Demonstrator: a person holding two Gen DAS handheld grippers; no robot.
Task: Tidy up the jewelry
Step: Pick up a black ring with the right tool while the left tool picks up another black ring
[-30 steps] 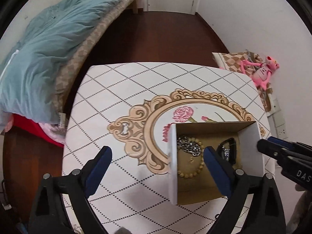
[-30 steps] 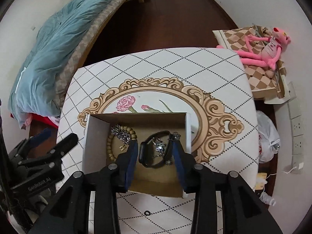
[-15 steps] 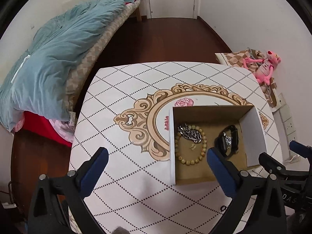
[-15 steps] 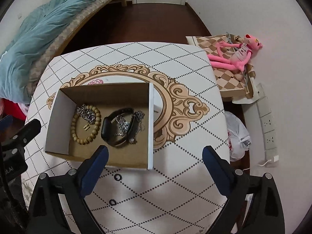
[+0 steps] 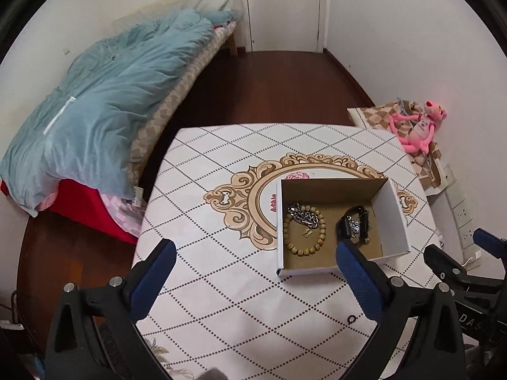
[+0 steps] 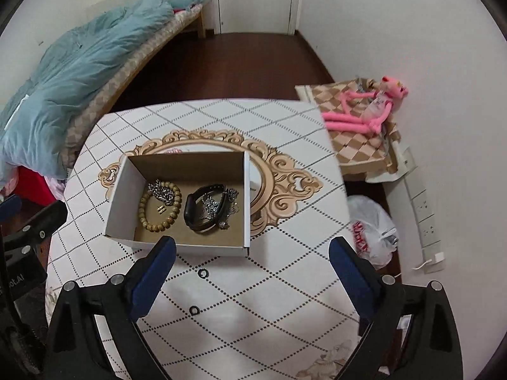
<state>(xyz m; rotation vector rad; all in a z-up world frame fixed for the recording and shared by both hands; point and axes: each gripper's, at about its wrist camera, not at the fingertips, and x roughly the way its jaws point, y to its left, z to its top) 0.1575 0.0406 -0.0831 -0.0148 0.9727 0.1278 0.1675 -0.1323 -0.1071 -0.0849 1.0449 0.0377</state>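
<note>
Wide patterned tabletop (image 6: pixel 285 120) fills both views, and the cardboard box (image 6: pixel 244 196) sits near its middle with the jewelry inside: a wooden bead bracelet (image 6: pixel 160 220) on its left side, a black band (image 6: pixel 193 204) tangled with silver chains (image 6: pixel 221 205) on its right. Left gripper (image 5: pixel 253 272) and right gripper (image 6: pixel 252 264) both hang above the near edge, fingers spread wide, holding nothing. Risk, I'd say: that chain tangle could drag the band along if lifted. Two small black rings (image 6: pixel 202 273) lie loose just outside the box, easy to nudge off. Bed and pink plush toy (image 6: pixel 364 110) stand well clear.
</note>
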